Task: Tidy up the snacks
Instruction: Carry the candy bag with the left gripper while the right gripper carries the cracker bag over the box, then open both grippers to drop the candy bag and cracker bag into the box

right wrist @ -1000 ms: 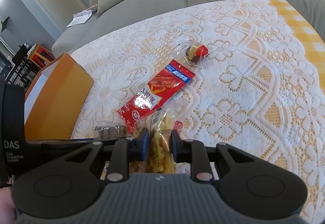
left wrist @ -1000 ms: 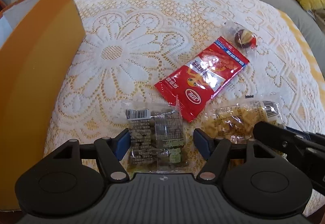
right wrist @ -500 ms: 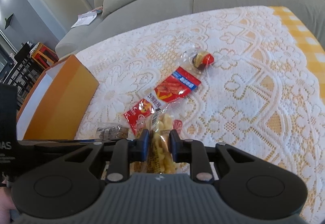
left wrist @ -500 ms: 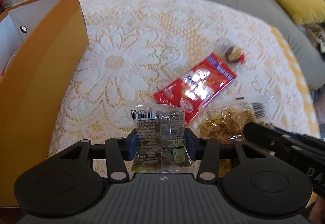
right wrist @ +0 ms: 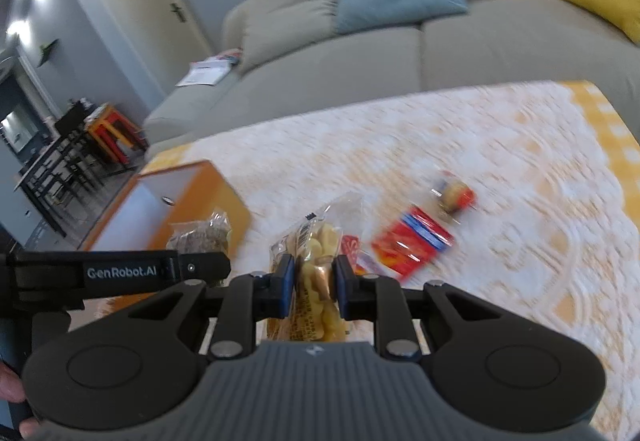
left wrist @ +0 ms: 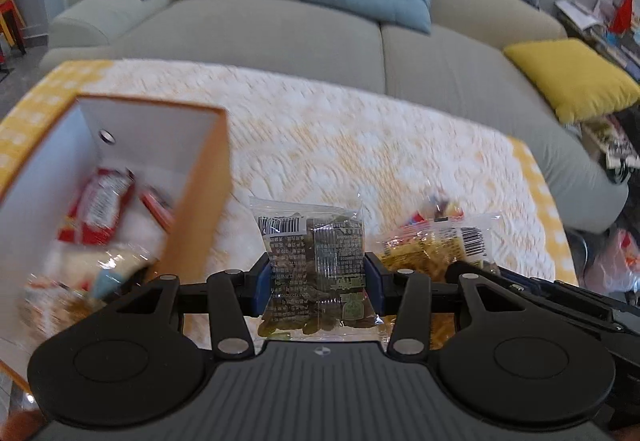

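Two clear snack packets, each carried above the bench. The left gripper [left wrist: 316, 287] pinches a clear packet of dark snack [left wrist: 314, 265] across its lower half, blue pads [left wrist: 262, 287] pressed to both side edges; the printed back and barcode face the camera. The right gripper [right wrist: 310, 287] is pressed narrowly on a clear packet of pale yellow pieces [right wrist: 316, 273], held edge-on so the film bunches between the pads. Both packets are judged light, soft and slippery: thin film that crumples, with loose contents likely brittle, so a hold across the filled middle suits better than the empty sealed end, and firm squeezing risks crushing. The orange box [left wrist: 200, 209], white inside, stands at the bench's left side, just left of the dark packet; it already holds a red sachet [left wrist: 98, 205] and other wrappers, blurred. Its near orange wall rises between the left gripper and the opening, so a packet must pass over the rim. Toward the bench's right side, a red packet [right wrist: 412, 243] and a small wrapped sweet [right wrist: 456, 195] lie on the lace tablecloth [right wrist: 500, 145]. A grey sofa [left wrist: 280, 29] with cushions stands beyond the far edge.
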Demonstrator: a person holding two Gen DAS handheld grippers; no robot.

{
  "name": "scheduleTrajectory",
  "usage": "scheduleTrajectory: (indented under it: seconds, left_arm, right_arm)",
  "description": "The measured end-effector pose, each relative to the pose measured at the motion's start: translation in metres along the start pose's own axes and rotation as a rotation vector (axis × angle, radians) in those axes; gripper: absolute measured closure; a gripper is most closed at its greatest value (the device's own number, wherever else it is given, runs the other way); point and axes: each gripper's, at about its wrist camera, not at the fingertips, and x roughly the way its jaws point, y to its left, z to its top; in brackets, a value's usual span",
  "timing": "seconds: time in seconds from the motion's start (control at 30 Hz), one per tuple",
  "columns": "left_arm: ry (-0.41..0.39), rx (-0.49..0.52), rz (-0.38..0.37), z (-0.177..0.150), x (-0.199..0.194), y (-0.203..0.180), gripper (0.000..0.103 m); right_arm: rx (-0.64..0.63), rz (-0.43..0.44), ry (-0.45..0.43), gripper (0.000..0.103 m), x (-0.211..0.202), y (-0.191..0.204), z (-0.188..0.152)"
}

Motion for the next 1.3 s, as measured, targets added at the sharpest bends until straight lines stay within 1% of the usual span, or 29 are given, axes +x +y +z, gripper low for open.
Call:
scheduleTrajectory:
  seconds: [0.2, 0.33, 0.43, 0.53, 0.7, 0.8, 0.93, 1.13, 1.3]
  left_arm:
    - [-0.050, -0.042, 0.013, 0.020, -0.025, 0.048, 0.050]
    - [-0.078, -0.064, 0.076, 0.032, -0.036, 0.086, 0.050]
    - [-0.072, -0.089, 0.100, 0.040, -0.036, 0.116, 0.050]
    - [-0.044, -0.092, 0.115, 0.045, -0.025, 0.136, 0.050]
    - [0.022, -0.098, 0.131, 0.043, 0.006, 0.162, 0.050]
    - [0.052, -0.109, 0.146, 0.037, 0.018, 0.177, 0.050]
    - [0.083, -0.107, 0.172, 0.031, 0.033, 0.186, 0.050]
    - [0.127, -0.094, 0.193, 0.026, 0.052, 0.190, 0.050]
    - [0.154, -0.093, 0.198, 0.024, 0.062, 0.189, 0.050]
  right_arm:
    - [-0.055, 0.094, -0.022, 0.084, 0.013, 0.048, 0.024]
    - [-0.093, 0.158, -0.025, 0.084, 0.029, 0.082, 0.040]
    - [-0.127, 0.191, -0.023, 0.084, 0.044, 0.107, 0.048]
    - [-0.148, 0.214, 0.006, 0.084, 0.066, 0.129, 0.053]
    - [-0.211, 0.202, 0.069, 0.084, 0.106, 0.157, 0.053]
    - [-0.242, 0.174, 0.099, 0.084, 0.129, 0.168, 0.052]
    - [-0.260, 0.136, 0.135, 0.084, 0.156, 0.176, 0.048]
    - [-0.308, 0.110, 0.170, 0.084, 0.175, 0.180, 0.039]
    - [-0.407, 0.103, 0.215, 0.084, 0.188, 0.186, 0.032]
